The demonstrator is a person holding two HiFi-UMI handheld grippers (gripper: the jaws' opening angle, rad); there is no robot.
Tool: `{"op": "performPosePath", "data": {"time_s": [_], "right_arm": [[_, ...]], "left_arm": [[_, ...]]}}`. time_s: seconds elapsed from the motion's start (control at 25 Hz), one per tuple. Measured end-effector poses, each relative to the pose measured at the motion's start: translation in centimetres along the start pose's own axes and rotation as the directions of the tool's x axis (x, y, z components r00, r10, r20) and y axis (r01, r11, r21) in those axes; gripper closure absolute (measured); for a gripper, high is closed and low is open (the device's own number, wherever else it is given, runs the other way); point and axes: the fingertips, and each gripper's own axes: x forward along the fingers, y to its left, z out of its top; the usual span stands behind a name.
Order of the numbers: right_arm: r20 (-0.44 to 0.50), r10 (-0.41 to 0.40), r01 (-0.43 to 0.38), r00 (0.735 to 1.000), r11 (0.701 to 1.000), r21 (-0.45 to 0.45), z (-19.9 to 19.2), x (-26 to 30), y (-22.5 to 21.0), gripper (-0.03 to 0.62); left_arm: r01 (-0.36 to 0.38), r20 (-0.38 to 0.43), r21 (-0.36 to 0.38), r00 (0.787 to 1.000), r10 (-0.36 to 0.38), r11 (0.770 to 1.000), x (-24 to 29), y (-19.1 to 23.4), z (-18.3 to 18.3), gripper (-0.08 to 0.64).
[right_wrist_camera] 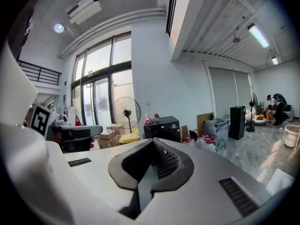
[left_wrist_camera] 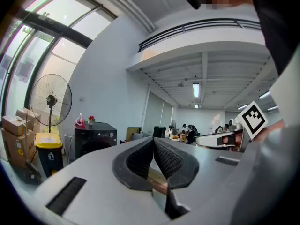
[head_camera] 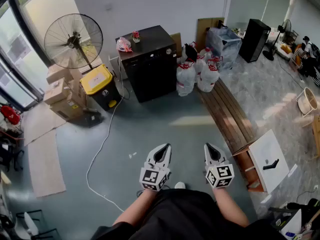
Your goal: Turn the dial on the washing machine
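The washing machine (head_camera: pixel 150 69), a dark box against the back wall, sat in the upper centre of the head view, with a wide stretch of bare floor (head_camera: pixel 150 129) between it and the tools at the lower centre. The left gripper (head_camera: pixel 164 149) and the right gripper (head_camera: pixel 207 147) were held side by side, each with its jaws pressed together on nothing and its long axis pointing up the frame. The machine lay ahead and a little left, so the left gripper stood slightly nearer. In the right gripper view it showed just above the jaw tips, almost dead ahead. In the left gripper view it sat off to the left of them. The dial was too small to pick out, though its front panel faced the person.
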Motion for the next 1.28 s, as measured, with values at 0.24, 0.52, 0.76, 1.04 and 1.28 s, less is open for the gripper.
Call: {"op": "performPosePath", "data": {"time_s": [0.24, 0.52, 0.76, 1.04, 1.28], "right_arm": [[0.019, -0.004, 0.005, 1.000, 1.000, -0.018, 0.5, -0.2, 0.1, 0.594], [0.018, 0.016, -0.016, 1.000, 1.000, -0.011, 0.3, -0.1, 0.0, 0.593], [0.004, 0.072, -0.072, 0.997, 0.997, -0.009, 0.1, 0.5, 0.8, 0.592], [0.002, 0.078, -0.078, 0.997, 0.997, 0.012, 0.0, 1.2, 0.3, 0.415], [-0.048, 0.158, -0.157, 0.986, 0.987, 0.023, -1.3, 2.6, 2.3, 0.362]], "left_arm": [[-0.004, -0.004, 0.011, 1.000, 0.004, 1.000, -0.4, 0.2, 0.1, 0.557], [-0.007, 0.005, 0.034, 1.000, 0.006, 0.999, -0.2, -0.1, 0.3, 0.555], [-0.020, 0.006, 0.032, 1.000, 0.020, 0.999, -0.5, 0.1, 0.2, 0.555], [-0.064, 0.006, 0.011, 0.998, 0.064, 0.998, -1.5, 1.2, -0.1, 0.394], [-0.145, -0.002, -0.014, 0.989, 0.145, 0.989, -3.5, 3.3, -0.8, 0.334]]}}
